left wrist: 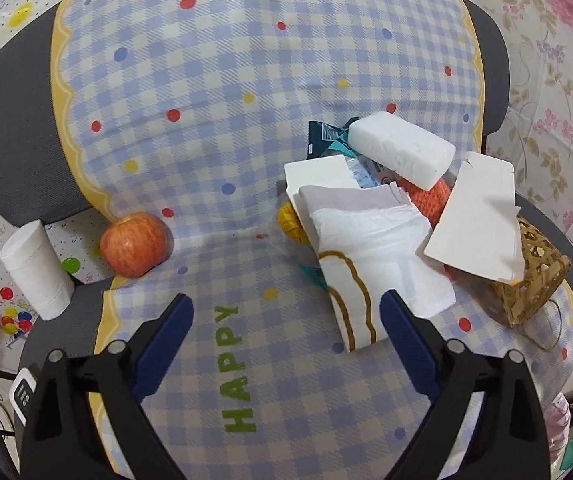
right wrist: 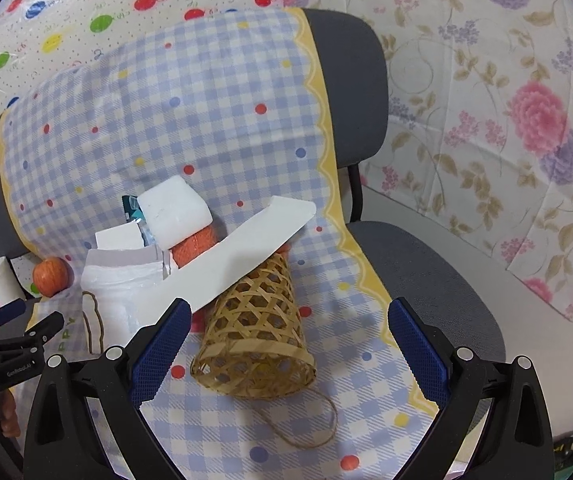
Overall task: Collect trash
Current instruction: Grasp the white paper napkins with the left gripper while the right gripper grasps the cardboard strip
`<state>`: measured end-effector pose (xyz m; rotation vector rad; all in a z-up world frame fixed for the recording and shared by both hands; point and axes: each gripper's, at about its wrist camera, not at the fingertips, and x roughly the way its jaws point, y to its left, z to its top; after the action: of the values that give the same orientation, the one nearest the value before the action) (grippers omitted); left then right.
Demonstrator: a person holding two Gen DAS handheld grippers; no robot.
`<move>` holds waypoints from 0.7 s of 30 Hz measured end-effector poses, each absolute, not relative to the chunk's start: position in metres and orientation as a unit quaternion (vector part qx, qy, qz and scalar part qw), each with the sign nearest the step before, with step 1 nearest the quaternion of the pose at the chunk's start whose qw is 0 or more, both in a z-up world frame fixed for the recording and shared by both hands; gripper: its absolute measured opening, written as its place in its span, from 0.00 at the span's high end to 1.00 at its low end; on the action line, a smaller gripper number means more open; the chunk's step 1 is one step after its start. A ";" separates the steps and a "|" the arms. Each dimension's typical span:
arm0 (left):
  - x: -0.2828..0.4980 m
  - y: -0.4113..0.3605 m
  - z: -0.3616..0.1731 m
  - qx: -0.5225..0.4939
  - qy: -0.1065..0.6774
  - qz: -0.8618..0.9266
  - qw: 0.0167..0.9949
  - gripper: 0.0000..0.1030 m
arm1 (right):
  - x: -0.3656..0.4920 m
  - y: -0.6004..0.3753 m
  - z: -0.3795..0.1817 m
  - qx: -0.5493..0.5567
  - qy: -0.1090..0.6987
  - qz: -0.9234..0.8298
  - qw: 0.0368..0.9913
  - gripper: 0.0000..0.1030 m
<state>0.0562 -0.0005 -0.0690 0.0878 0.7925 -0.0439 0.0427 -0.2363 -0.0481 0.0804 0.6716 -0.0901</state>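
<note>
A pile of trash lies on a checked cloth over a chair: a white foam block [left wrist: 400, 150] [right wrist: 174, 210], a white card [left wrist: 476, 224] [right wrist: 242, 250], a white plastic bag [left wrist: 370, 256] [right wrist: 116, 296], a dark wrapper [left wrist: 324, 136] and an orange scrubber [left wrist: 426, 196] [right wrist: 194, 246]. A woven bamboo basket [right wrist: 258, 332] [left wrist: 526, 276] lies on its side by the pile. My left gripper [left wrist: 286, 320] is open and empty just before the bag. My right gripper [right wrist: 286, 332] is open and empty, with the basket between its fingers.
A red apple [left wrist: 134, 244] [right wrist: 49, 275] and a white paper roll [left wrist: 36, 270] [right wrist: 0, 282] sit at the cloth's left edge. The grey chair seat [right wrist: 426, 280] is bare to the right. Floral sheeting [right wrist: 506, 120] hangs behind. The left gripper shows in the right wrist view [right wrist: 18, 320].
</note>
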 end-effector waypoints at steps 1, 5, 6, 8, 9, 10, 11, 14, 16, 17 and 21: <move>0.058 -0.002 -0.069 0.045 0.386 -0.022 0.921 0.16 | 0.048 -0.235 -0.049 0.040 0.328 -0.037 0.943 0.08; 0.066 -0.008 -0.071 0.051 0.382 -0.033 0.922 0.26 | 0.073 -0.226 -0.053 0.032 0.330 -0.016 0.943 0.12; 0.068 -0.009 -0.072 0.054 0.381 -0.035 0.922 0.26 | 0.079 -0.226 -0.055 0.035 0.334 -0.012 0.942 0.15; 0.072 -0.011 -0.073 0.057 0.380 -0.037 0.923 0.26 | 0.096 -0.228 -0.059 0.042 0.346 -0.010 0.937 0.42; 0.074 -0.011 -0.074 0.057 0.379 -0.038 0.923 0.26 | 0.104 -0.230 -0.061 0.048 0.350 -0.008 0.935 0.43; 0.076 -0.012 -0.074 0.056 0.378 -0.040 0.923 0.26 | 0.111 -0.233 -0.064 0.057 0.356 -0.006 0.933 0.43; 0.078 -0.013 -0.075 0.055 0.376 -0.042 0.924 0.26 | 0.119 -0.236 -0.066 0.069 0.361 -0.005 0.930 0.43; 0.084 -0.015 -0.077 0.057 0.374 -0.046 0.924 0.26 | 0.135 -0.243 -0.071 0.082 0.369 -0.008 0.926 0.42; 0.088 -0.016 -0.079 0.058 0.375 -0.048 0.924 0.26 | 0.148 -0.248 -0.076 0.096 0.386 -0.009 0.917 0.42; 0.090 -0.017 -0.080 0.057 0.376 -0.050 0.923 0.26 | 0.153 -0.251 -0.079 0.104 0.396 -0.009 0.912 0.41; 0.096 -0.019 -0.084 0.055 0.379 -0.058 0.922 0.26 | 0.168 -0.259 -0.087 0.128 0.417 -0.008 0.900 0.44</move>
<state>0.0956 -0.0193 -0.0842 0.1134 0.7785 -0.1192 0.1683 -0.2586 -0.0871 0.2648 0.8626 -0.0171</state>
